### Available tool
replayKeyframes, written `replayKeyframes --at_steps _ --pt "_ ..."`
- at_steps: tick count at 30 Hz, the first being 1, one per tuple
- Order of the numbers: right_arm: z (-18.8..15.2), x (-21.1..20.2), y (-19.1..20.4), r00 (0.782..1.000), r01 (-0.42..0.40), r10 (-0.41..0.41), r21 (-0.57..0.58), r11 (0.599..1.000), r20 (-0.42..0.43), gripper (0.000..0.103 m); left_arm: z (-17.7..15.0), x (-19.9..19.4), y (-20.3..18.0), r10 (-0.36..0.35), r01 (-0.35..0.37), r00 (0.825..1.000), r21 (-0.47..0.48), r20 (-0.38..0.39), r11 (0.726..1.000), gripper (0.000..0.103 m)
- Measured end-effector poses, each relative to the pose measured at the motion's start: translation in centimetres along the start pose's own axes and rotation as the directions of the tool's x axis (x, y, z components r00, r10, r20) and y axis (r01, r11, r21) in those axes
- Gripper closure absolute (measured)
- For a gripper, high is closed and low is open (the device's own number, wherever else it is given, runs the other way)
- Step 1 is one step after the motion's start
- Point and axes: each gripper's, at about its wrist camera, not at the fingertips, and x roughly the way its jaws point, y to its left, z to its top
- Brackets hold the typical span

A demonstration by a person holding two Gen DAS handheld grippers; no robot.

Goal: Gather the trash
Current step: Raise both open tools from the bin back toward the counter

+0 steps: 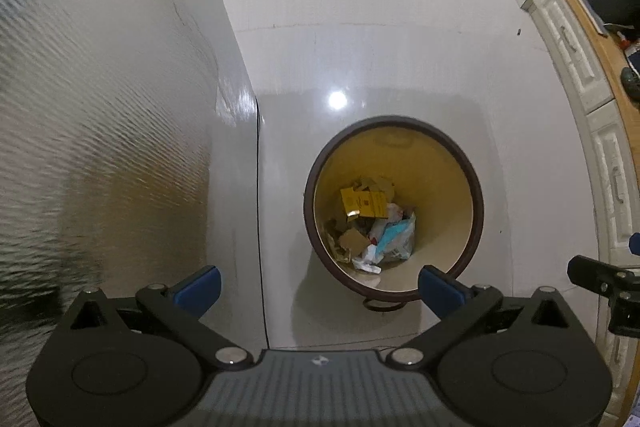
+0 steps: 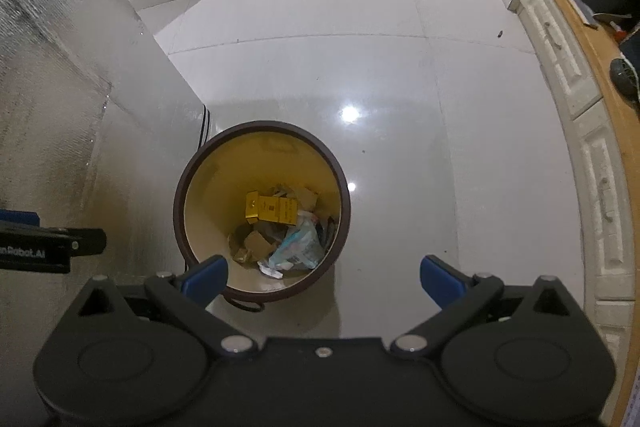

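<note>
A round waste bin [image 1: 394,125] [image 2: 262,128] with a dark brown rim and cream inside stands on the glossy floor. At its bottom lie a yellow box [image 1: 362,203] [image 2: 272,209], brown cardboard scraps [image 1: 352,239] [image 2: 256,245] and a crumpled pale blue and white wrapper [image 1: 394,237] [image 2: 298,245]. My left gripper [image 1: 320,289] hangs high above the bin's near left side, jaws wide open, nothing between them. My right gripper [image 2: 324,281] hangs above the bin's near right side, also wide open and empty. Each gripper shows at the edge of the other's view.
A tall textured metallic appliance [image 1: 100,87] [image 2: 48,107] rises on the left, with a black cable [image 1: 260,227] down its edge. White cabinet drawers [image 1: 580,75] [image 2: 560,59] under a wooden countertop [image 2: 592,75] curve along the right. Glossy tiled floor [image 1: 380,47] stretches beyond the bin.
</note>
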Motion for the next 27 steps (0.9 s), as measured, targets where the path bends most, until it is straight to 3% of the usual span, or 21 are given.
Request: replayKeyframes --at_steps 7,15,21,27 --pt "-0.3 -4.0 -0.7 0.997 0.037 -0.038 0.003 0.999 0.064 0.0 -0.2 -4.4 -0.2 -0.022 0.023 0.995 -0.001 0.098 1.0 0.0" --pt "-0.3 -9.0 -2.1 0.98 0.06 -0.063 0.023 0.998 0.191 0.0 -0.3 -10.0 -1.3 -0.05 0.043 0.969 0.032 0.243 0.999 0.0" --pt "-0.2 -13.5 -2.8 0.945 0.06 -0.068 0.033 0.998 0.32 0.0 -0.3 -14.2 -1.9 -0.064 0.047 0.93 0.055 0.362 0.997 0.0" --pt "-0.3 -17.9 -2.7 0.891 0.039 -0.053 0.041 0.998 0.451 0.0 -1.0 -19.2 -2.0 -0.093 0.067 0.866 0.07 0.492 0.995 0.0"
